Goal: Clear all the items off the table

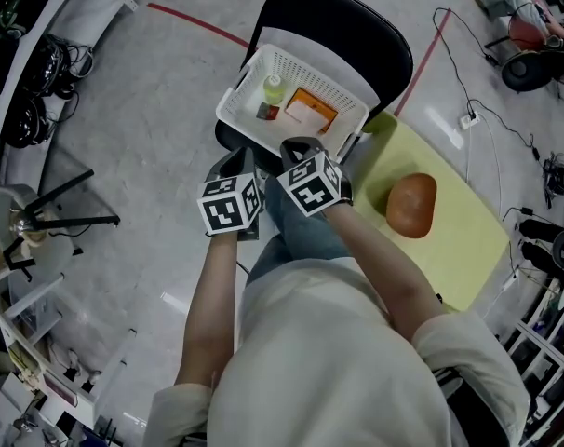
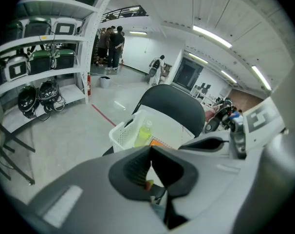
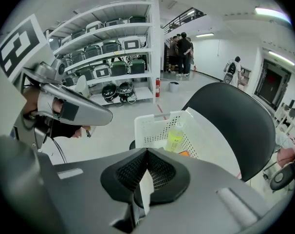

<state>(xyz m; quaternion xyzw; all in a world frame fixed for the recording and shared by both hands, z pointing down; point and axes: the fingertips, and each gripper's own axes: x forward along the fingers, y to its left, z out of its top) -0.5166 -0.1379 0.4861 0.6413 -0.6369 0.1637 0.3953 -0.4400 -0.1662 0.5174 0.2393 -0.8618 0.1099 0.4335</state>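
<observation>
A brown rounded lump (image 1: 412, 205) lies on the yellow-green table (image 1: 473, 240). A white basket (image 1: 234, 110) on a black chair (image 1: 356, 26) holds a yellow-green bottle (image 1: 273, 88), an orange box (image 1: 312, 110) and a small dark packet (image 1: 267, 112). My left gripper (image 1: 243, 156) and right gripper (image 1: 299, 143) hang side by side at the basket's near rim, both shut. In the right gripper view my right gripper (image 3: 147, 155) pinches a thin white sheet (image 3: 144, 191). In the left gripper view my left gripper (image 2: 150, 150) has a small orange scrap (image 2: 147, 184) under its pads; whether it is held I cannot tell.
Metal shelving with helmets and cases (image 3: 113, 67) stands along the left. Cables and a power strip (image 1: 468, 117) lie on the floor beyond the table. Several people stand far off by a doorway (image 2: 111, 45). A dark stand (image 1: 68, 208) sits at the left.
</observation>
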